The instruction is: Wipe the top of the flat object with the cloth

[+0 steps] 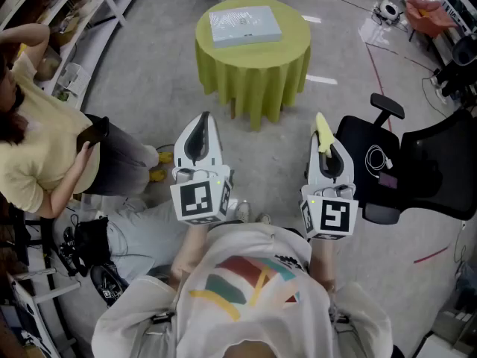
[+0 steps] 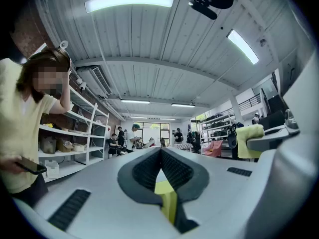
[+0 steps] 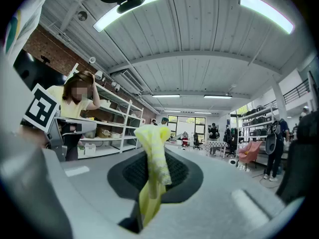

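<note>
A flat pale-blue box [image 1: 244, 25] lies on a round table with a green cover [image 1: 253, 77], well ahead of me. Both grippers are held up near my chest, far short of the table. My right gripper [image 1: 323, 129] [image 3: 152, 133] is shut on a yellow cloth [image 1: 324, 134] [image 3: 155, 163], which sticks out past the jaw tips and hangs down between them. My left gripper [image 1: 202, 121] [image 2: 160, 152] is shut with its tips meeting and nothing held. Both gripper views look up toward the ceiling. The cloth [image 2: 249, 140] also shows at the right of the left gripper view.
A person in a yellow top [image 1: 37, 148] sits close on my left. A black office chair [image 1: 384, 174] stands on my right. Shelving [image 1: 82, 21] runs along the left wall. Grey floor lies between me and the table.
</note>
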`<state>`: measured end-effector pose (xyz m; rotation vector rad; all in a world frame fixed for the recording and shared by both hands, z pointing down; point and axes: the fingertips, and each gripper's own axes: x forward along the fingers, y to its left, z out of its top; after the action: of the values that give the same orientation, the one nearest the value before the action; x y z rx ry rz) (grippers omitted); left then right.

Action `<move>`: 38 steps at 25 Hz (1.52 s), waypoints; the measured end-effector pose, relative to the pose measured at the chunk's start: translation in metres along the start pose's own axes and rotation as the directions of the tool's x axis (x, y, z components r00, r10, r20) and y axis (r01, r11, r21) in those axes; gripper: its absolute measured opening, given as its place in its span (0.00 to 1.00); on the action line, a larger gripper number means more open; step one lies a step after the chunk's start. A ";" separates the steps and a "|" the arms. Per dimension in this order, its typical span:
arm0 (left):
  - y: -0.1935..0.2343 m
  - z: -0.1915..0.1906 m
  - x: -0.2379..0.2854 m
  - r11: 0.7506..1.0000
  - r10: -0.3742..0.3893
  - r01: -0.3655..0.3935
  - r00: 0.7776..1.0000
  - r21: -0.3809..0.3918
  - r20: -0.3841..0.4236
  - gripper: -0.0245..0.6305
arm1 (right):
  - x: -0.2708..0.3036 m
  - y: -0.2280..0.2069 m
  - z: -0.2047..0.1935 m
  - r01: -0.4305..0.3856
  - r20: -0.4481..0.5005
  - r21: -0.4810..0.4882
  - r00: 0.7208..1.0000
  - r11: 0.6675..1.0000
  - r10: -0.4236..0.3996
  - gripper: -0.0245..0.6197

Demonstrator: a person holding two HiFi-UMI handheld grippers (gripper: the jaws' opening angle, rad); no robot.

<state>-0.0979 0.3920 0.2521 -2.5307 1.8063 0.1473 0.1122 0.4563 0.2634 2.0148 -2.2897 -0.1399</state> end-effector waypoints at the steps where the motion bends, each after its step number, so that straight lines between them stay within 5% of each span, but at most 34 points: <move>1: 0.001 0.000 0.001 1.000 -0.001 0.001 1.000 -0.001 0.002 0.06 | 0.001 0.000 0.000 0.001 0.000 -0.003 1.000 1.000 -0.001 0.08; 21: 0.009 0.000 0.016 1.000 -0.023 0.023 1.000 -0.018 0.007 0.06 | 0.011 0.010 0.003 -0.044 0.028 -0.027 0.999 0.999 0.045 0.08; 38: 0.050 0.003 0.029 0.999 -0.028 0.029 0.999 -0.023 0.044 0.06 | 0.027 0.018 -0.003 0.032 0.015 0.006 0.999 0.999 -0.032 0.08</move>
<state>-0.1362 0.3487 0.2475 -2.5466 1.7628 0.2226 0.0918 0.4318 0.2692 2.0609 -2.2706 -0.1517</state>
